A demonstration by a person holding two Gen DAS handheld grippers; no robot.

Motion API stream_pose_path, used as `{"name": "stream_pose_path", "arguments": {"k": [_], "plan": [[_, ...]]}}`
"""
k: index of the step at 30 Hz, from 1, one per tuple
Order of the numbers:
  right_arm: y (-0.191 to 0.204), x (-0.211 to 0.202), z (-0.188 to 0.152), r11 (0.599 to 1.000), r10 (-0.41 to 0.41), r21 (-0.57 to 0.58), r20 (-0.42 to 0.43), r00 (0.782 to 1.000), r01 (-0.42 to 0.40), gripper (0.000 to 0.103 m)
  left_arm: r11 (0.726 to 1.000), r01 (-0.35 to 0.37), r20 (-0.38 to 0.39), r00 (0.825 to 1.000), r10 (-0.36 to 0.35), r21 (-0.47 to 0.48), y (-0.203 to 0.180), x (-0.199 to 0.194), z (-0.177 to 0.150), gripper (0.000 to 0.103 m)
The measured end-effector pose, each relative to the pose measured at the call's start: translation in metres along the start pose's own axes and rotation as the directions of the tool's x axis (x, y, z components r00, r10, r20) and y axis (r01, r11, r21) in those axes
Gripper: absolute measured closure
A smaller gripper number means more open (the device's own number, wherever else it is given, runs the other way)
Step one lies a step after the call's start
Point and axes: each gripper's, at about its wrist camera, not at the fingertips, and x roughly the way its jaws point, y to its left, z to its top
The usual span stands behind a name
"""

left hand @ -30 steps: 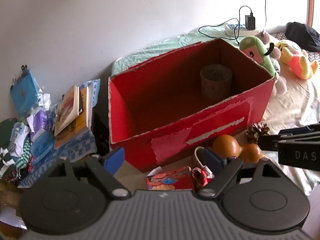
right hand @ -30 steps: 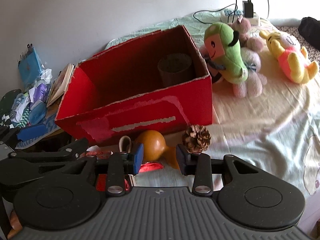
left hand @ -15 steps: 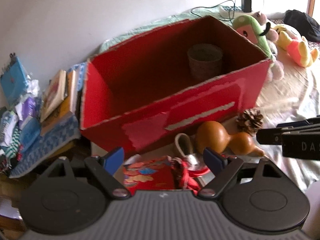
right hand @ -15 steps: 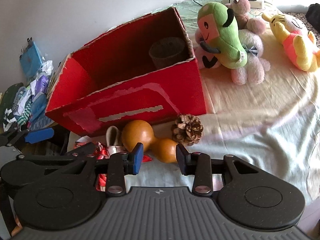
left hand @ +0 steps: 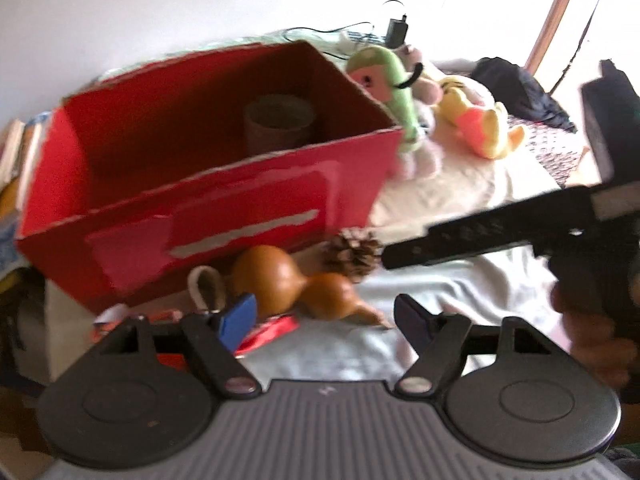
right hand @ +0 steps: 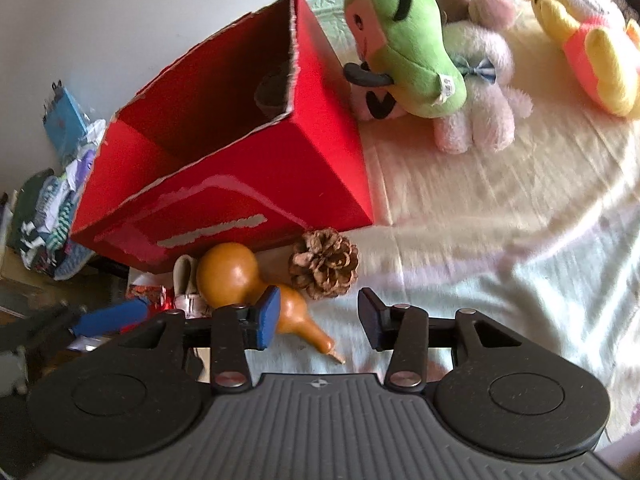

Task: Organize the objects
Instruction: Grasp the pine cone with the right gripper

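Gourd [right hand: 236, 276], tan and two-lobed, lies on a bed [right hand: 500, 240] just in front of a red box [right hand: 224, 184], its narrow stem pointing near and right. Right claw [right hand: 316, 318] hovers over it with jaws spread and nothing between them, the blue left pad overlapping the gourd's smaller lobe in that view; contact cannot be judged. Left claw [left hand: 324, 318] is likewise open and empty, hanging above the gourd's small end in its own blurred view, with the other tool's black arm crossing in from the right. Pinecone [right hand: 324, 262] sits just right of the gourd, against the box's near wall. A pale loop of strap [right hand: 186, 276] and red wrapping [right hand: 146, 292] lie to the gourd's left. Inside the box, at its far right corner, stands a dark cup [left hand: 278, 120]. Beyond the box's right side, a green plush [right hand: 404, 40] leans on a pink plush [right hand: 476, 92], with a yellow plush [right hand: 592, 48] farther right. Clothes [right hand: 52, 204] are heaped at far left.
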Motion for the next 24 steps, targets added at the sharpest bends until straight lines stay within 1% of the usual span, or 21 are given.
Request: {"name": "stream_pose_path", "arguments": {"k": [6, 7, 11, 14, 17, 20, 22, 24], "plan": [[-0.021, 0.011, 0.015, 0.997, 0.059, 0.059, -0.026, 0.998, -0.057, 0.052, 0.999, 0.044, 0.050, 0.998, -0.042, -0.028, -0.011, 0.018, 0.008, 0.031], [-0.024, 0.013, 0.018, 0.995, 0.069, 0.069, -0.031, 0.997, -0.067, 0.050, 0.999, 0.044, 0.057, 0.997, -0.043, -0.027, -0.013, 0.023, 0.010, 0.031], [-0.034, 0.021, 0.025, 0.988, 0.113, 0.107, -0.054, 0.992, -0.107, 0.049, 0.999, 0.049, 0.064, 0.997, -0.049, -0.007, -0.017, 0.043, 0.018, 0.032], [-0.037, 0.027, 0.028, 0.984, 0.136, 0.122, -0.063, 0.989, -0.128, 0.047, 0.997, 0.074, 0.050, 0.996, -0.073, -0.021, -0.014, 0.058, 0.021, 0.032], [-0.040, 0.032, 0.030, 0.982, 0.150, 0.123, -0.074, 0.986, -0.140, 0.047, 0.994, 0.096, 0.029, 0.995, -0.094, -0.058, -0.011, 0.072, 0.023, 0.032], [-0.042, 0.039, 0.031, 0.982, 0.152, 0.125, -0.091, 0.984, -0.140, 0.047, 0.994, 0.081, 0.013, 0.997, -0.080, -0.078, -0.009, 0.086, 0.024, 0.032], [-0.043, 0.042, 0.031, 0.979, 0.164, 0.135, -0.104, 0.981, -0.150, 0.045, 0.992, 0.081, -0.011, 0.997, -0.082, -0.098, -0.007, 0.094, 0.023, 0.036], [-0.044, 0.044, 0.031, 0.977, 0.179, 0.139, -0.110, 0.978, -0.163, 0.045, 0.992, 0.073, -0.011, 0.997, -0.074, -0.101, -0.008, 0.095, 0.022, 0.037]]}}
